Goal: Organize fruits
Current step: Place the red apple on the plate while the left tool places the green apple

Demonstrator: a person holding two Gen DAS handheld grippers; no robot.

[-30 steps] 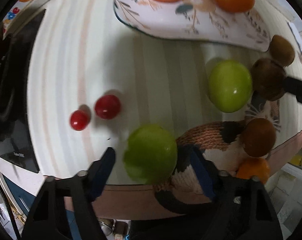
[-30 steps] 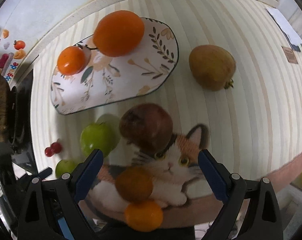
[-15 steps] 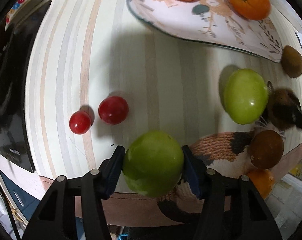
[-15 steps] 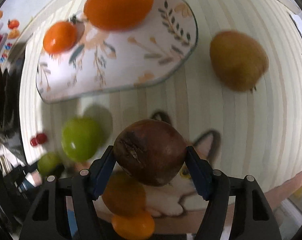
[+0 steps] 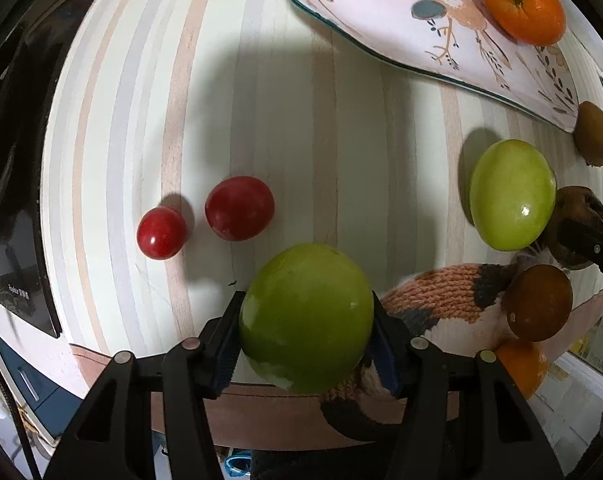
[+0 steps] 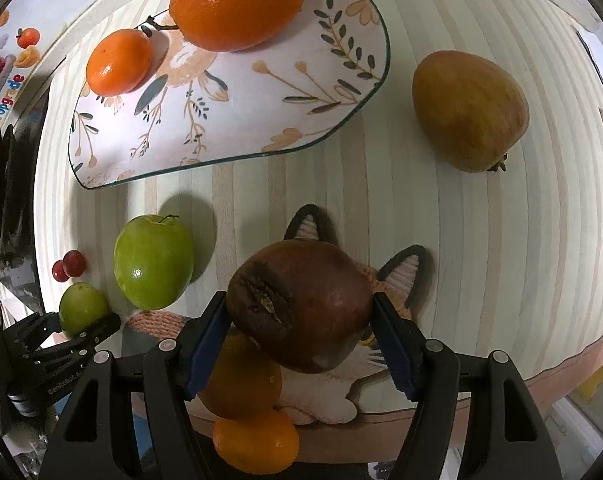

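My left gripper [image 5: 306, 308] is shut on a small green fruit [image 5: 305, 344] at the striped table's near edge, beside the cat-shaped mat [image 5: 453, 292]. The right wrist view shows the same gripper [image 6: 87, 322] and green fruit [image 6: 81, 306] at lower left. My right gripper [image 6: 299, 304] is shut on a dark red-brown fruit [image 6: 301, 320] with a split skin, over the cat mat [image 6: 405, 276]. A flowered plate [image 6: 261, 100] farther back carries a large orange [image 6: 237, 0] and a small orange [image 6: 119, 62]. Both grippers point down.
A bigger green apple [image 6: 153, 262] lies between the two grippers. Two red cherry-sized fruits [image 5: 239, 208] sit left of the left gripper. A brown round fruit [image 6: 241, 380] and an orange [image 6: 255, 440] rest on the cat mat. A yellow-brown fruit [image 6: 469, 110] lies back right.
Both grippers came down and closed. The left jaws, open around the small green fruit before, now press on it. The right jaws went from wide open to clamped on the dark fruit.
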